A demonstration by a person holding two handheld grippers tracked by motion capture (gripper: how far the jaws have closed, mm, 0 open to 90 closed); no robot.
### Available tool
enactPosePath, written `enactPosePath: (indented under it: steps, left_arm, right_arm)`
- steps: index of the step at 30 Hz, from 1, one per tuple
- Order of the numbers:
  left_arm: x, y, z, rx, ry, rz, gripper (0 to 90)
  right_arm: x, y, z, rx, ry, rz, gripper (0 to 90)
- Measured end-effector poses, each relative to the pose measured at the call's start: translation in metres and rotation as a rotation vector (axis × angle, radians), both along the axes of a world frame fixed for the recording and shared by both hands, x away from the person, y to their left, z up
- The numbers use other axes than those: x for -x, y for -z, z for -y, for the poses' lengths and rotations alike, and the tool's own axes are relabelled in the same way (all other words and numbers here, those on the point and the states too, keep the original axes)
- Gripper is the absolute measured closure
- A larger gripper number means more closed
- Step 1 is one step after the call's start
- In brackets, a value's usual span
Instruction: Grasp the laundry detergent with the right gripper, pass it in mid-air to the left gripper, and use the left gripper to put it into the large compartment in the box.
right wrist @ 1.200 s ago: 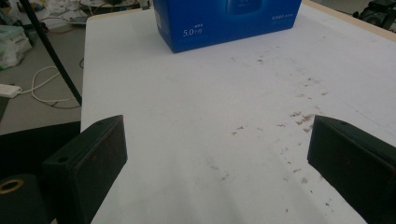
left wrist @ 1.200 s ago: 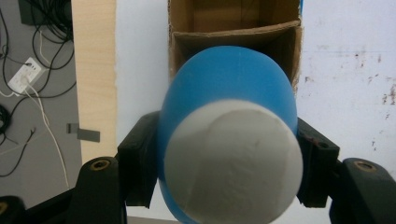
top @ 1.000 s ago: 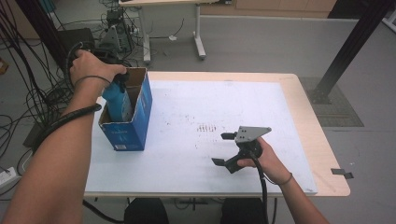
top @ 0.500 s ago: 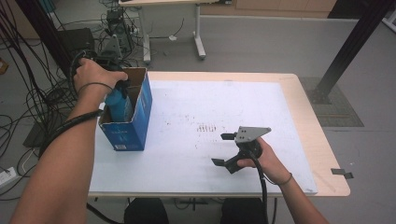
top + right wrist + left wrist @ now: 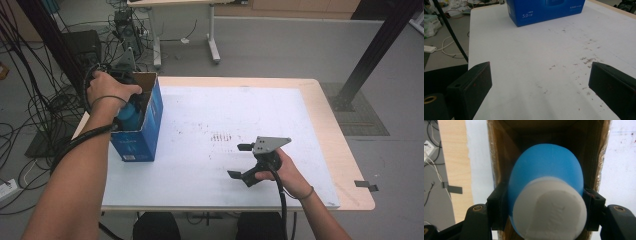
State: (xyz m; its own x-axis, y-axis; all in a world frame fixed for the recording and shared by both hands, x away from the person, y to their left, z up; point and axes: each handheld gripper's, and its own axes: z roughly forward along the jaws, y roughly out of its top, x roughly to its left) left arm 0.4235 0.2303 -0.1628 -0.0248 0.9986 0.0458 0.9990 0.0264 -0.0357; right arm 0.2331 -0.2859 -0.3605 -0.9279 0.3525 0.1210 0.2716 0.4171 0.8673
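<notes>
A tall blue cardboard box stands open-topped at the table's left edge. My left gripper points down into it, shut on a blue bottle with a white cap; its black pads press the bottle's sides between the box's brown inner walls. From above, the left hand covers most of that gripper, and a bit of the bottle shows inside the box. My right gripper rests low over the white sheet at front right, open with nothing between its jaws. It looks toward the box.
The white sheet covers most of the wooden table, with dark specks near its middle. A strip of black tape sticks out at the front right corner. Cables lie on the floor at the left, and a black post stands at the right.
The left hand has sunk, taking the blue bottle deeper into the box. The right hand and its gripper have stayed where they were.
</notes>
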Motion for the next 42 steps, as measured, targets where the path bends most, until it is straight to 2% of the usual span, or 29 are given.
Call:
enactPosePath:
  steps: [6,20,42]
  left_arm:
    - [-0.002,0.01,0.002,-0.002,0.002,-0.017,37.1]
    - [-0.002,0.021,0.0,0.004,0.005,-0.028,37.1]
    - [-0.004,0.022,0.004,-0.004,0.005,-0.035,37.0]
  right_arm:
    - [0.0,0.001,0.002,-0.001,0.0,-0.001,4.7]
    - [-0.001,0.003,0.0,0.003,-0.001,-0.006,4.8]
    - [0.003,0.004,0.002,-0.007,0.004,-0.008,4.7]
